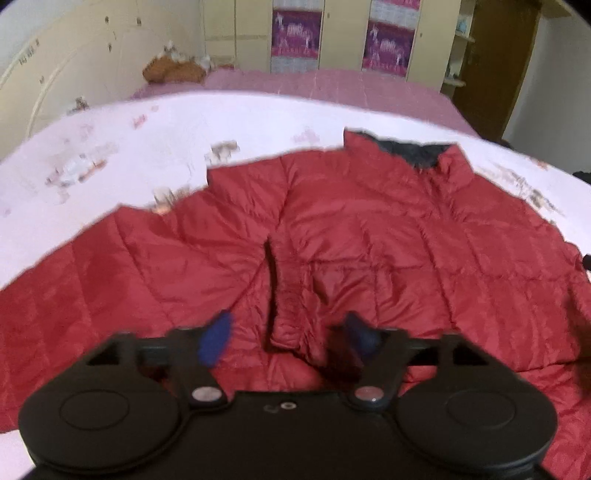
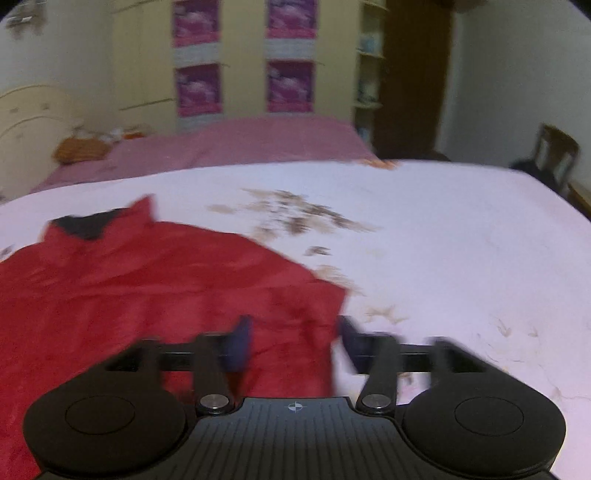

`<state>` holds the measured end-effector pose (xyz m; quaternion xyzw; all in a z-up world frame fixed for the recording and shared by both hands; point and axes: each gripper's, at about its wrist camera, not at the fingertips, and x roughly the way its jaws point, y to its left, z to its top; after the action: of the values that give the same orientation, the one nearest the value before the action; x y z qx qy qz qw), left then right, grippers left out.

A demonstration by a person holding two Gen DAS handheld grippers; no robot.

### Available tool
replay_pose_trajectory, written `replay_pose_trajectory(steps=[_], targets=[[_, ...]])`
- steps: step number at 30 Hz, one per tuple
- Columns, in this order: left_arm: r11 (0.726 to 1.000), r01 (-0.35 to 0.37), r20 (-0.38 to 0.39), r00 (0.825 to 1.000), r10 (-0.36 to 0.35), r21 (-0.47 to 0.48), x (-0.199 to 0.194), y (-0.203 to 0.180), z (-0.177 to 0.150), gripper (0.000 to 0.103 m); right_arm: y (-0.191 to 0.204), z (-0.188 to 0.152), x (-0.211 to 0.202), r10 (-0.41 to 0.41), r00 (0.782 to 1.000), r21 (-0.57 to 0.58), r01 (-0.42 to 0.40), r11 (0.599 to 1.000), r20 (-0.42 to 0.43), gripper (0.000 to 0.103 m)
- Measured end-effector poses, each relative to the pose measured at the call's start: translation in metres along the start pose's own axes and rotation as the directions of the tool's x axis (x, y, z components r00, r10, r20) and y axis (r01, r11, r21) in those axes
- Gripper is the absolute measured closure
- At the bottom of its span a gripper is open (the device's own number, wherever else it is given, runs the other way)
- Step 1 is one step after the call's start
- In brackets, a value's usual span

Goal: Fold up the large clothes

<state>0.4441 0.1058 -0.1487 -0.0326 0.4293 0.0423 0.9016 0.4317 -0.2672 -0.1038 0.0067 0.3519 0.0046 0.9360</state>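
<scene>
**Red jacket spread on the bed, both jaws parted**

Cream wardrobes with purple panels line the far wall, and a pink-covered bed stretches toward them. From the left wrist view, a white printed sheet covers the near part of the bed, and the red quilted jacket lies flat on it, filling the frame from 9 o'clock round to 3 o'clock. Its dark-lined collar points to 1 o'clock. A sleeve is folded inward over the body, its cuff lying at centre. The left gripper hovers low above that cuff, jaws released, blue fingertips either side with nothing between them.

From the right wrist view, the jacket fills the left half, collar at 10 o'clock, its right edge running down to centre. The right gripper sits over that edge, jaws parted, red fabric lying below them; whether the fingertips touch it cannot be told through the blur. A wooden chair stands at 2 o'clock.
</scene>
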Motion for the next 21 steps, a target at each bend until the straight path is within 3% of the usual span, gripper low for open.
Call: replay_pose_trajectory(steps=[5,10,15,21], targets=[[1.000,0.016,0.008,1.000,-0.016,-0.009,-0.018,0.004,-0.003,0.030,0.036,-0.019,-0.013,0.118,0.992,-0.066,-0.120,0.991,-0.039,0.040],[0.998,-0.001,-0.011,1.000,0.000,-0.064,-0.034,0.024,-0.016,0.030,0.062,-0.044,0.008,0.072,0.990,-0.194,-0.095,0.976,-0.120,0.040],[0.985,-0.037,-0.034,0.999,0.032,-0.167,-0.049,0.059,-0.032,0.030,0.068,-0.038,0.000,0.117,0.988,-0.143,-0.131,0.981,-0.100,0.040],[0.967,-0.092,-0.044,0.996,0.083,-0.237,-0.063,0.088,-0.045,0.031,0.111,-0.034,-0.004,0.216,0.973,-0.196,-0.227,0.954,-0.080,0.040]])
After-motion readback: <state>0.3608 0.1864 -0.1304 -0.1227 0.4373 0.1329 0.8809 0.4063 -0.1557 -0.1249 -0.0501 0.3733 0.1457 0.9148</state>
